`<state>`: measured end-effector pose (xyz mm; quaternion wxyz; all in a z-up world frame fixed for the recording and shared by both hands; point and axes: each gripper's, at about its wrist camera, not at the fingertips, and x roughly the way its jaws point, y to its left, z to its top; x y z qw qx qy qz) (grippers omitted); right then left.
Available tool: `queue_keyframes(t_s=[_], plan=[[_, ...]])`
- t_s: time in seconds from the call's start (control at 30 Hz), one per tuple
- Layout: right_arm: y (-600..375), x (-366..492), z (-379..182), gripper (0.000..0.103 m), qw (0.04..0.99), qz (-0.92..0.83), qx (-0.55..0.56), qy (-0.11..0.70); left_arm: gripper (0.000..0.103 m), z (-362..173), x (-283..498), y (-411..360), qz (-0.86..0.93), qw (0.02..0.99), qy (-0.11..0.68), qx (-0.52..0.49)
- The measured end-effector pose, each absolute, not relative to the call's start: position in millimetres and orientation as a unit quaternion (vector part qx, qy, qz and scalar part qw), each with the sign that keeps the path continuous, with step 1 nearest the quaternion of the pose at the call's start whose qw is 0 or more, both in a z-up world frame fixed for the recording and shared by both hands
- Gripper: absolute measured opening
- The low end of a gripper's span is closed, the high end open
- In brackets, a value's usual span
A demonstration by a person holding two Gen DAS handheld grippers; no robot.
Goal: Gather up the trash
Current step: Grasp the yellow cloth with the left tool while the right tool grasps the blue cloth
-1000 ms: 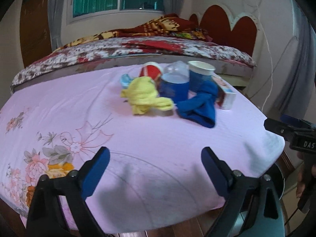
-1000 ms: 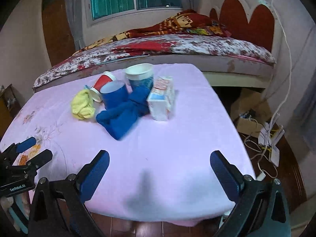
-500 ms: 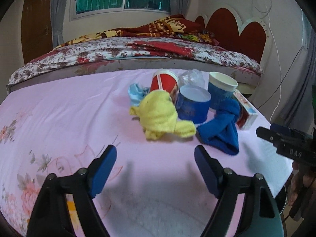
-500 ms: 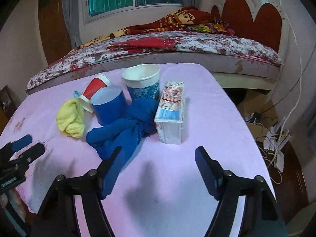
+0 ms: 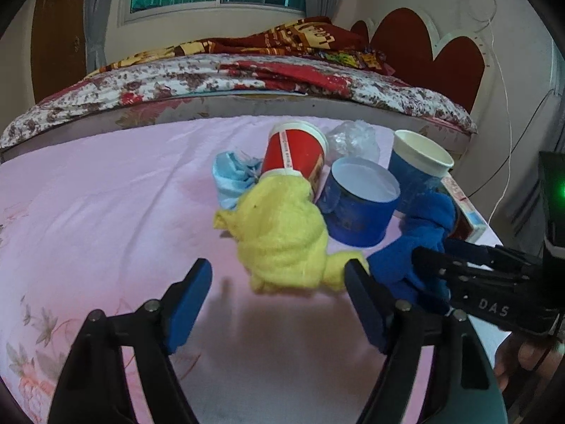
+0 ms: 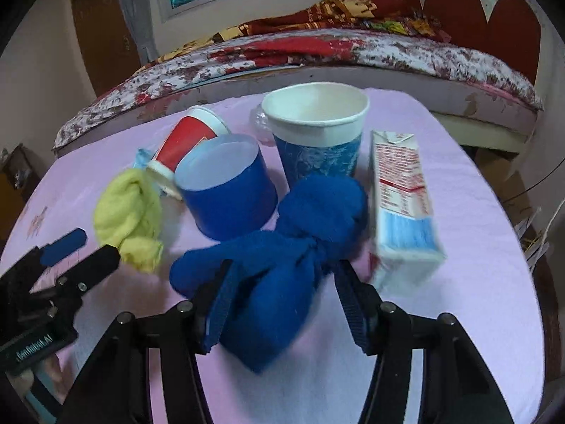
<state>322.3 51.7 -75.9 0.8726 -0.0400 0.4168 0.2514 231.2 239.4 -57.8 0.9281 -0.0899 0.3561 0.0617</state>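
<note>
1. Step in hand: the approach. The right gripper (image 6: pixel 282 296) is closing around the blue cloth (image 6: pixel 282 258) on the pink tablecloth (image 6: pixel 459 318), pads not yet pressing.
2. The left gripper (image 5: pixel 279 304) is closing too, with the yellow cloth (image 5: pixel 282 236) just ahead of it.
3. Next, I think each must grip firmly before lifting.

left gripper (image 5: pixel 279 304): black frame of two forked arms, each arm ending in a flat, blue, oblong pad
left gripper screws: round silver heads at the arm joints, two showing on each side
left gripper marking: white lettering on its black body in the right wrist view, blurred, starting "Gen"
right gripper (image 6: pixel 282 300): same black linkage; blue pads, the edges ribbed
right gripper screws: silver heads, two to each arm
right gripper marking: white letters "DAS" on the black body in the left wrist view
right gripper light: a green glow on a black block above the body
hand (image 5: pixel 522 360): fingers under the right gripper's body; no sleeve in view
</note>
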Motion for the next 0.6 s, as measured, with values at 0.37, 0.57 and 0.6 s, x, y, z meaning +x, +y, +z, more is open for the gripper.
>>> queue_keyframes(t_s=[0.37,0.57,0.6], plan=[[52.3,344.3,-83.7,0.036,0.881,0.215,-0.015,0.422,0.053,-70.1,258.8,236.3,0.05,0.914,0.392,-0.096],[49.1,335.7,-81.8,0.017,0.877,0.243,-0.017,0.415,0.03,-69.8,252.1,234.4,0.043,0.914,0.393,-0.093],[49.4,332.1,-81.2,0.016,0.877,0.247,-0.018,0.412,0.029,-69.0,247.8,234.0,0.042,0.915,0.391,-0.092]])
